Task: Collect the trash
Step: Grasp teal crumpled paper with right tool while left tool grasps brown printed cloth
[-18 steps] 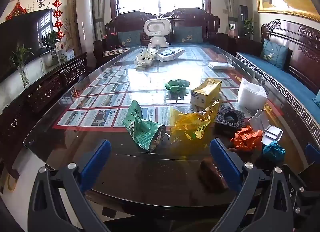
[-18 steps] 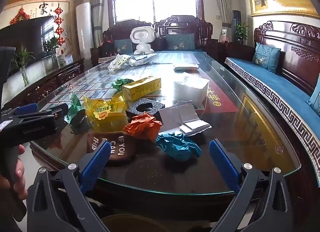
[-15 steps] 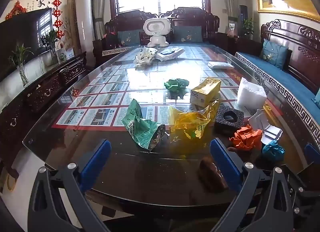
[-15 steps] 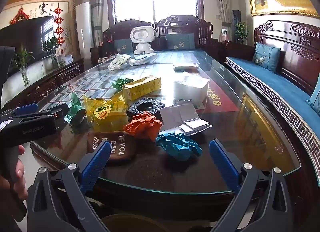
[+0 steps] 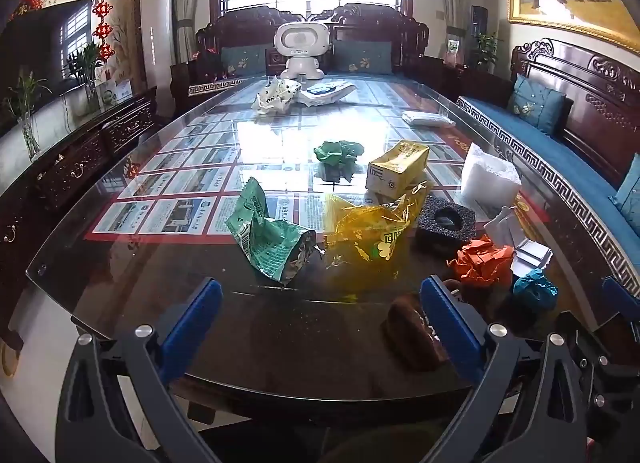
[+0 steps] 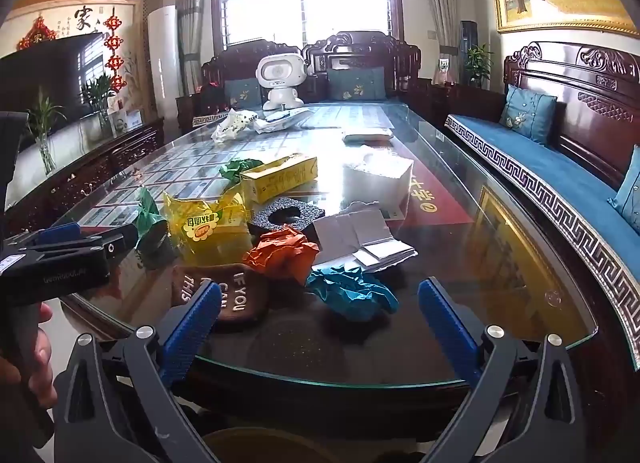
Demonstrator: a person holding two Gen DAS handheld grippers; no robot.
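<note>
Operator: Status of both claws and location of the trash?

Technician: Left claw (image 5: 320, 327) and right claw (image 6: 318, 323) are both fully released, nothing between the jaws, each hovering off the near edge of the glass table (image 6: 520, 271). Trash lies in a cluster on the near end of the table, ahead of both claws.

Operator: Which piece for which hand?

Technician: Teal crumpled paper (image 6: 352, 291) sits directly ahead of the right claw, roughly centred between its jaws, with the orange crumpled paper (image 6: 284, 251) just behind it. It has no marked long axis, so any jaw orientation should serve. Green wrapper (image 5: 268, 239) lies ahead of the left claw, slightly left of centre, leaning up and away, beside the yellow bag (image 5: 368, 235). Right hand appears nearer to its target.
</note>
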